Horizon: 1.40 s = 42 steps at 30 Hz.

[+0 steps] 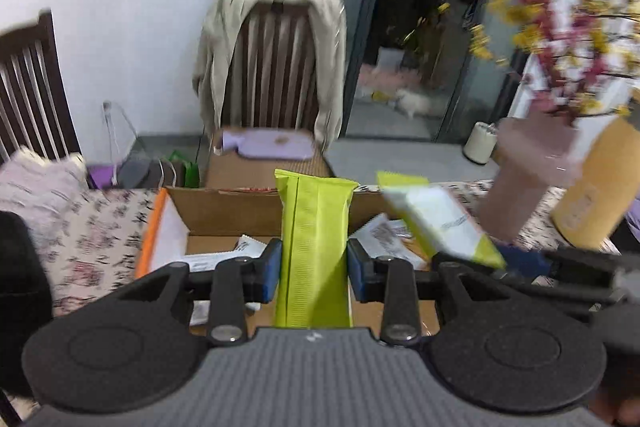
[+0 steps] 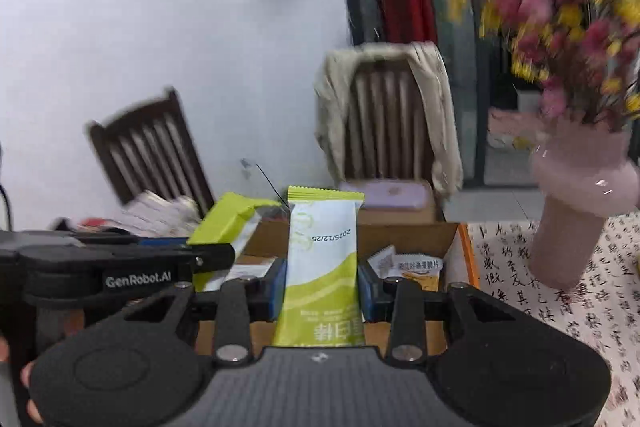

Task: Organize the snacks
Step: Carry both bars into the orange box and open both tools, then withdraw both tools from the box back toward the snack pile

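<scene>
My left gripper (image 1: 314, 269) is shut on a lime-green snack bar (image 1: 314, 227), seam side facing me, held upright above an open cardboard box (image 1: 224, 211). My right gripper (image 2: 322, 287) is shut on a white and green snack bar (image 2: 322, 251) with a printed date, also upright above the same box (image 2: 404, 235). Each view shows the other gripper's bar: the white and green one in the left wrist view (image 1: 440, 223), the green one in the right wrist view (image 2: 228, 223). White snack packets (image 1: 384, 237) lie in the box, also in the right wrist view (image 2: 412, 263).
A pink vase (image 2: 576, 219) with pink and yellow flowers stands on the patterned tablecloth (image 2: 560, 291) to the right. A yellow cylinder (image 1: 592, 199) stands beside the vase (image 1: 524, 183). Two wooden chairs (image 1: 276, 67) stand behind the table, one draped with a beige garment.
</scene>
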{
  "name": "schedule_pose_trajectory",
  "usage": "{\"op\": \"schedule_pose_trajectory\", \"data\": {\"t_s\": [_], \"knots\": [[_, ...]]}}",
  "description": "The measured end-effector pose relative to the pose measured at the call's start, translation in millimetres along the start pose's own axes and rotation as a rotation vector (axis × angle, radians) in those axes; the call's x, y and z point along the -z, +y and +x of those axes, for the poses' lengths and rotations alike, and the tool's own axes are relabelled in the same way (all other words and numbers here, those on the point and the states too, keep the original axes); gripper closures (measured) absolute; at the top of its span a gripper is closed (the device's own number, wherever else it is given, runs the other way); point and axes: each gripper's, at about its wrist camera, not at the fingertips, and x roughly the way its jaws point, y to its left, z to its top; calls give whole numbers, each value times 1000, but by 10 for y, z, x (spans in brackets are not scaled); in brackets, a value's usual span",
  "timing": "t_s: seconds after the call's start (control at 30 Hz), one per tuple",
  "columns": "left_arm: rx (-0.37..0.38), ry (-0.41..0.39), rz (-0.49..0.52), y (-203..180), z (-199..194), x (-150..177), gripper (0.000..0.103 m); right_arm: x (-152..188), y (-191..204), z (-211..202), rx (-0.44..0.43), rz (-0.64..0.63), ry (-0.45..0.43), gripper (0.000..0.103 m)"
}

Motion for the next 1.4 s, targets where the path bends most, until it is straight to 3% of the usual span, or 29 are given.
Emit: {"op": "schedule_pose_trajectory", "data": {"t_s": [0.13, 0.3, 0.4, 0.47, 0.57, 0.77, 0.9, 0.97, 1.17, 1.3, 1.4], "knots": [[-15, 75, -90, 156, 543, 2, 69, -15, -110, 649, 34, 57, 105, 68], [56, 123, -223, 357, 858, 3, 66, 38, -111, 1120, 12, 88, 176, 65], [74, 112, -209, 367, 846, 24, 64, 74, -54, 1211, -1, 78, 190, 64], [75, 103, -192, 375, 796, 37, 63, 83, -25, 1176, 19, 63, 168, 54], [56, 100, -184, 401, 695, 26, 63, 47, -23, 1078, 35, 59, 150, 53], [25, 63, -143, 391, 265, -97, 62, -52, -70, 706, 66, 37, 110, 48], [-18, 12, -74, 314, -173, -75, 51, -92, -94, 315, 74, 26, 78, 42], [-36, -13, -37, 279, -404, -3, 50, -85, -92, 83, 76, 12, 62, 38], [-88, -52, 3, 248, -1168, 319, 47, 105, -97, -672, 68, 3, 15, 31], [-86, -101, 65, 183, -1725, 661, 32, 362, -104, -1218, 64, -2, -24, 28], [-94, -161, 90, 93, -2150, 993, 28, 637, -78, -1649, 54, -29, -65, 23]]}}
